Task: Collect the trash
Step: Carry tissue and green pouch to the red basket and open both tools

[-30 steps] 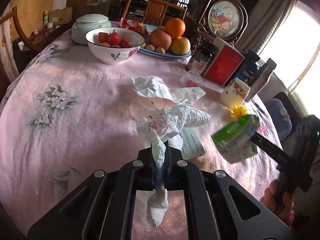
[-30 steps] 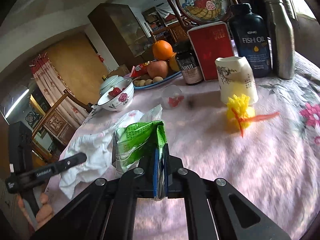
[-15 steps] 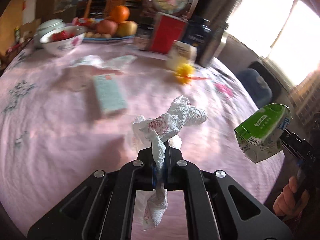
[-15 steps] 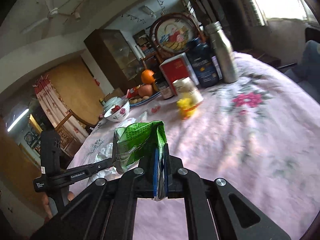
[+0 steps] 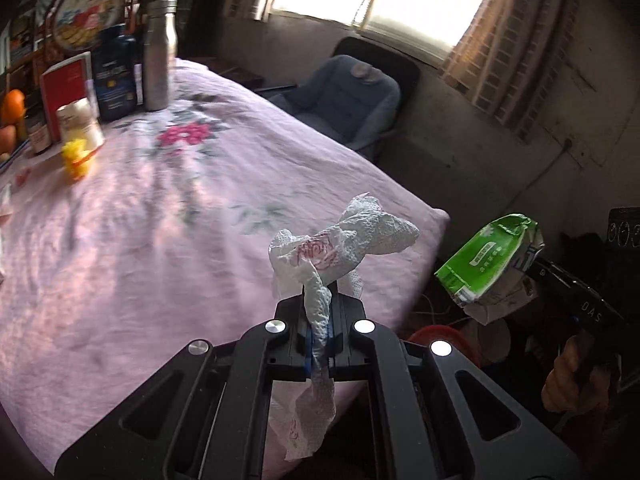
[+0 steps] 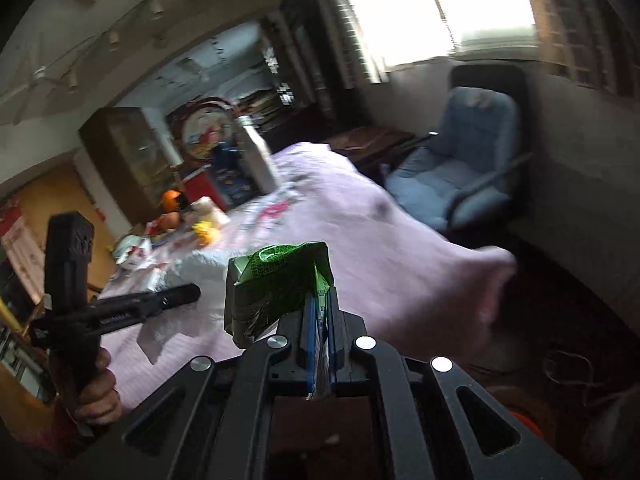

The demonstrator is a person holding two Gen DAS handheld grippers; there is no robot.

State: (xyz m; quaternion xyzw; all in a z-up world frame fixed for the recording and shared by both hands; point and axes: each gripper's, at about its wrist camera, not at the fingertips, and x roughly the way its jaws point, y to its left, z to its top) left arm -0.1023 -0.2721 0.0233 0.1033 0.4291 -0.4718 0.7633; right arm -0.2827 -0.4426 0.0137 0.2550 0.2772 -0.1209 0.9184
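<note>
My left gripper (image 5: 319, 312) is shut on a crumpled white paper towel (image 5: 344, 240) with a red rose print, held above the table's near right edge. My right gripper (image 6: 319, 320) is shut on a crushed green carton (image 6: 276, 284). In the left wrist view that green carton (image 5: 490, 256) hangs off the table's right side, above a red-rimmed bin (image 5: 436, 336) partly hidden below. The left gripper also shows in the right wrist view (image 6: 188, 294), its towel hidden.
The pink flowered tablecloth (image 5: 160, 220) covers a round table. At the far left stand a steel bottle (image 5: 160, 56), a fish oil bottle (image 5: 116, 76), a red box (image 5: 64, 92), a cup (image 5: 80, 124) and a yellow toy (image 5: 76, 156). A blue armchair (image 5: 348, 96) stands beyond, under a window.
Both grippers have swung to the right, away from the table's middle, with their trash held. The green carton is now past the table's edge above the bin.
</note>
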